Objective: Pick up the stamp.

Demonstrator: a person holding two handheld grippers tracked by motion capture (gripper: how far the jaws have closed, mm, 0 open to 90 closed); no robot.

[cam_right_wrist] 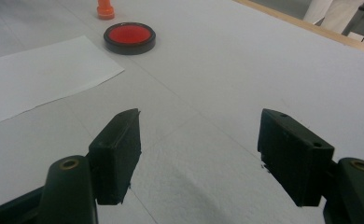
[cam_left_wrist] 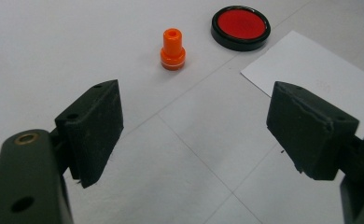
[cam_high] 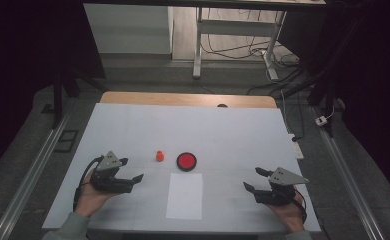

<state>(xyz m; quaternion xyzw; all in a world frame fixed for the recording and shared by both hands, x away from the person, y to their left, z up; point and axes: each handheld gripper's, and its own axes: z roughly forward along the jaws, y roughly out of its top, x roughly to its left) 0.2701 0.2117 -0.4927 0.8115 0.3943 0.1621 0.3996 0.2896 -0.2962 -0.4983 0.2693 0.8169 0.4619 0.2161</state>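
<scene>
High view: on a white tabletop (cam_high: pixel 133 125), a small orange stamp (cam_high: pixel 159 156) stands upright just left of a round red ink pad (cam_high: pixel 186 161), with a paper sheet (cam_high: pixel 184 196) below them. The left tool (cam_high: pixel 131 170), jaws apart and empty, sits nearer the stamp than the right tool (cam_high: pixel 253 179), also apart.

Left gripper view: the stamp (cam_left_wrist: pixel 172 49) stands ahead, slightly left of centre between the open jaws, its long axis vertical.

Right gripper view: the stamp (cam_right_wrist: pixel 105 9) lies far off, beyond the ink pad (cam_right_wrist: pixel 129 38).
</scene>
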